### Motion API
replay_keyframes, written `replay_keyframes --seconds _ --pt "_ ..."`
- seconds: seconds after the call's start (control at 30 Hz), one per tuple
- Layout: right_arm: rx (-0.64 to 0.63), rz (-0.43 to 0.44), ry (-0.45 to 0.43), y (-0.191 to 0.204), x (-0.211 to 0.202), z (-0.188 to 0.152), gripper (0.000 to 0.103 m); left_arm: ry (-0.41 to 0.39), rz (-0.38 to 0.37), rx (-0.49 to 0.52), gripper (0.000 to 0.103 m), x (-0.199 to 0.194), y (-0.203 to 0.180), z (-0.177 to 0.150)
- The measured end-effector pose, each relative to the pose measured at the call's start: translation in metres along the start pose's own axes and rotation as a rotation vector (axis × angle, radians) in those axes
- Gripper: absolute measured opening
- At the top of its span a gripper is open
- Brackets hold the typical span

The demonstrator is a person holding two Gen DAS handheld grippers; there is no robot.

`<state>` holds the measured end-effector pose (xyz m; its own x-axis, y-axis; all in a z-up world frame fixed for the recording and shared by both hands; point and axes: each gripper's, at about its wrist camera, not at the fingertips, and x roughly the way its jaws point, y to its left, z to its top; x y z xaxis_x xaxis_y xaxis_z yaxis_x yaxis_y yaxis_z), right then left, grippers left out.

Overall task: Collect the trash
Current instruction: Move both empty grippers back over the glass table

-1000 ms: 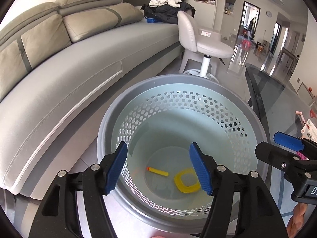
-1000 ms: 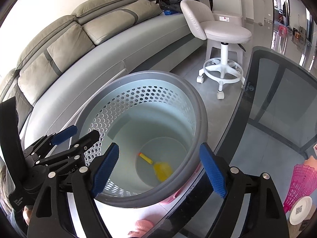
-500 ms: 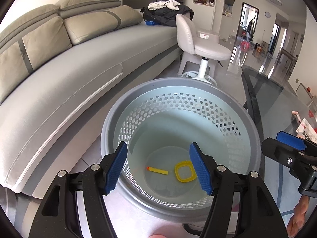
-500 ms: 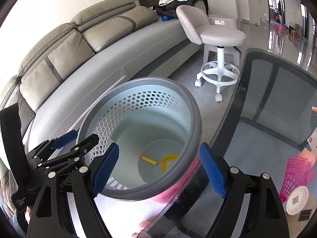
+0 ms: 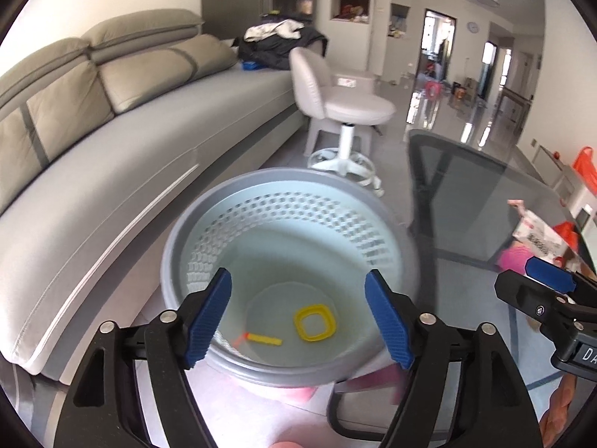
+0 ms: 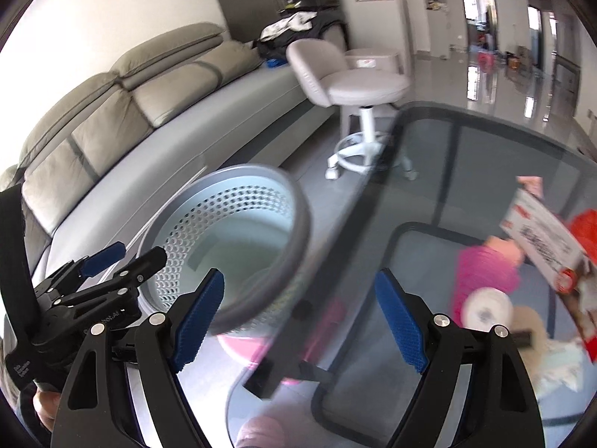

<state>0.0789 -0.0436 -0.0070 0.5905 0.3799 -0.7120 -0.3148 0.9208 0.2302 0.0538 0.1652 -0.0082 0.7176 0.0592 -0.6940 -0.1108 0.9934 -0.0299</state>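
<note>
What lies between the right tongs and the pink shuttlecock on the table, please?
Only bare glass table lies between the open right tongs and the blurred pink shuttlecock, as the right wrist view shows.

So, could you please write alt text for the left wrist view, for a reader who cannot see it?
The open left gripper hangs empty over a grey perforated trash bin, with a yellow square ring and a yellow stick on its bottom. A grey sofa stands left, a glass table right.
</note>
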Motion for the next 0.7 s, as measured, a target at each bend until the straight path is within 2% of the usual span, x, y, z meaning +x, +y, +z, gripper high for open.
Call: replay_keyframes --seconds 0.2,0.33,0.53,0.7 --pt "0.068 -0.090 -0.066 -0.038 -0.048 -0.022 0.080 -0.032 -0.065 0.048 0.079 -0.021 -0.043 -0.005" --pt "0.115 -0.185 -0.112 -0.071 -0.085 -0.045 0.080 -0.036 -0.117 0.070 0.080 -0.030 -0.076 -0.012" --pt "0.184 -0.306 -0.126 -0.117 -0.118 -0.080 0.080 -0.016 -0.179 0.110 0.081 -0.032 -0.121 -0.025" --pt "0.252 -0.356 -0.120 -0.151 -0.128 -0.105 0.080 -0.004 -0.208 0.144 0.081 -0.033 -0.151 -0.035"
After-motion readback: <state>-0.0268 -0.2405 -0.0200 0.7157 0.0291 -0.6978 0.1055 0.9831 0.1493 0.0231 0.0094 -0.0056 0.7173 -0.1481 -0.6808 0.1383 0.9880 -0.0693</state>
